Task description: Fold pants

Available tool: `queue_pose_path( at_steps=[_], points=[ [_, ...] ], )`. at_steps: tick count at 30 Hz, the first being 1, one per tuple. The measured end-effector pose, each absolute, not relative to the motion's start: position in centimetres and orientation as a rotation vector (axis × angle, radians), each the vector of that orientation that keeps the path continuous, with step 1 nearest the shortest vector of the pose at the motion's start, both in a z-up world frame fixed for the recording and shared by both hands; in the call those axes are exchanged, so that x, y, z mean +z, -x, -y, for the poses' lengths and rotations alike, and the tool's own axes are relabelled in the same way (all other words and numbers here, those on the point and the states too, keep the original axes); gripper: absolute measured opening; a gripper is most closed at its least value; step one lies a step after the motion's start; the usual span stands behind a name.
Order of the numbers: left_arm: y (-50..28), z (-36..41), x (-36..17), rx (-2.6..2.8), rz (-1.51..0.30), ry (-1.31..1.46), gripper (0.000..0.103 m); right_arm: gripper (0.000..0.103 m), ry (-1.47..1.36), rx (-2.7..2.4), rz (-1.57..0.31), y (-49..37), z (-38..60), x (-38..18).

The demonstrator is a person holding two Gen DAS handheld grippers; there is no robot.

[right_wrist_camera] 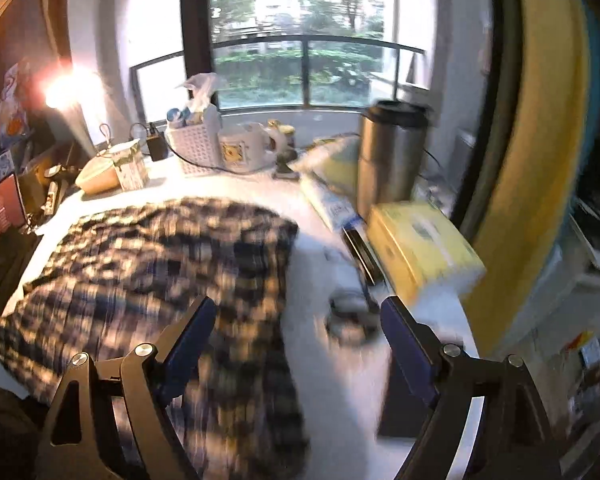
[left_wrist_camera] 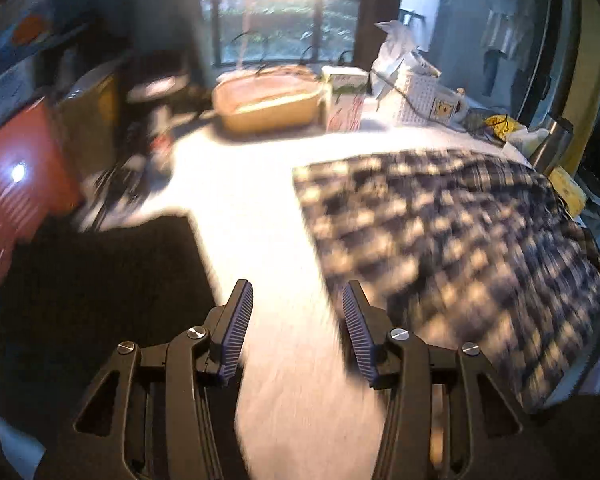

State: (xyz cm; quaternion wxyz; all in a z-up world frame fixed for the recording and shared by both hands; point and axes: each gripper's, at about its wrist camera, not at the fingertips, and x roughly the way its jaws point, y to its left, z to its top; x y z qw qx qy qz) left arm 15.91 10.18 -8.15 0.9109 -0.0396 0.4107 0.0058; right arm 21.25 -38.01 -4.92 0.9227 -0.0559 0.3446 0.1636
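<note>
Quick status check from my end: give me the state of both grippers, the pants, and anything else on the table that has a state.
left gripper: open, nothing between the fingers, over bare white table.
right gripper: open wide, holding nothing.
plaid pants: lying on the table in a folded-looking bundle, released by both grippers.
steel tumbler: upright, dark lid on.
tissue box: upright, a tissue sticking out of the top.
lamp: switched on.

pants point(right_wrist_camera: 168, 264) on table point(left_wrist_camera: 240, 200) | basket point(left_wrist_camera: 268, 104) behind | flask point(right_wrist_camera: 392, 156) right
</note>
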Motion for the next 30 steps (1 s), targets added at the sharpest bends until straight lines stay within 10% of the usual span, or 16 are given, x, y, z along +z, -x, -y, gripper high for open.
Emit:
queue_pose_path(
  at_steps=[4, 8, 15, 18, 19, 22, 30],
  points=[
    [-23.0, -9.3, -9.5, -0.052, -0.848, 0.057, 0.047, 0.086, 0.17, 0.385, -0.74, -27.4, 35.4, -5.7],
    [-28.6, -9.3, -10.5, -0.071, -0.866, 0.082, 0.085, 0.086, 0.2, 0.435, -0.797, -32.5, 33.0, -7.2],
    [-32.5, -8.7, -13.9, -0.055, -0.994, 0.042, 0.085, 0.086, 0.226, 0.499, -0.937, -37.9, 30.8, -11.9],
    [-31.9, -7.2, -14.6, -0.086, -0.95, -0.025, 0.07, 0.063, 0.212, 0.529, -0.977, -39.2, 30.2, -13.4],
    [-31.8, -7.0, -14.6, -0.106, -0.941, -0.02, 0.055, 0.04, 0.22, 0.534, -0.986, -39.3, 29.9, -13.6],
    [-31.7, -6.4, -14.4, -0.166, -0.927, -0.022, 0.007, 0.029, 0.31, 0.543, -0.967, -39.1, 28.0, -14.1],
    [-33.7, -7.7, -11.8, -0.069, -0.832, -0.082, 0.006, 0.025, 0.501, 0.434, -0.784, -38.8, 23.9, -11.2]
  ],
)
